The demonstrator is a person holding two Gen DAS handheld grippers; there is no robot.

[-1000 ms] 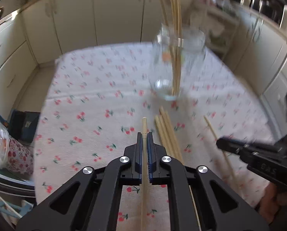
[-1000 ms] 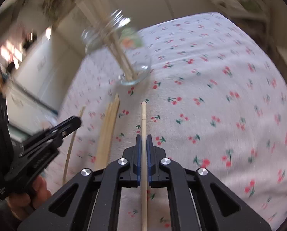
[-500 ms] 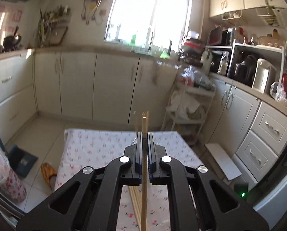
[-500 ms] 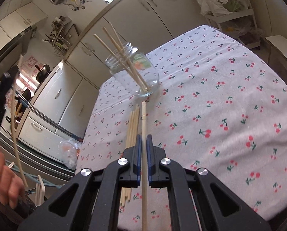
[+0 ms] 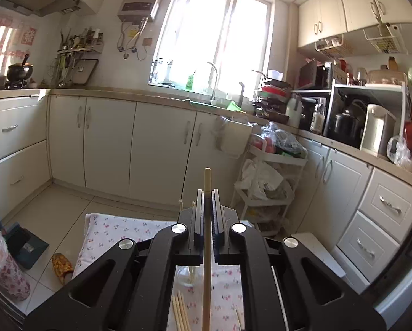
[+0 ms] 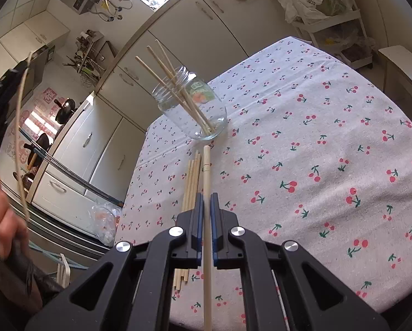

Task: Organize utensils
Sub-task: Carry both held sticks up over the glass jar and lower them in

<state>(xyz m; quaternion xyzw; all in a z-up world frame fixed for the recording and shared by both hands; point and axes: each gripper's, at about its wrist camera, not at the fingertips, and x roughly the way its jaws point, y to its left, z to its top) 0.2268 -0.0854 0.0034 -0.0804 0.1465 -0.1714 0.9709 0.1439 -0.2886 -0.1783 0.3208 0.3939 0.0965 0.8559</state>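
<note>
My left gripper [image 5: 206,193] is shut on a wooden chopstick [image 5: 207,182] and is lifted high, pointing at the kitchen cabinets. It shows at the far left of the right wrist view [image 6: 1,82]. My right gripper [image 6: 206,195] is shut on another wooden chopstick [image 6: 206,162], held low over the table. A glass jar [image 6: 194,110] with several chopsticks in it stands just beyond. Loose chopsticks [image 6: 190,182] lie on the cloth to the left of my right gripper. In the left wrist view the jar [image 5: 188,275] and loose chopsticks [image 5: 179,313] show under the gripper.
The table has a white cherry-print cloth [image 6: 316,151]. White cabinets [image 5: 156,149] run behind it, with a storage cart [image 5: 269,182] at the right. A dustpan [image 5: 23,245] and a slipper [image 5: 62,266] lie on the floor at the left.
My left gripper has lifted its chopstick from low over the table to high above it, tilting up to face the room. My right gripper has drawn back slightly from the jar.
</note>
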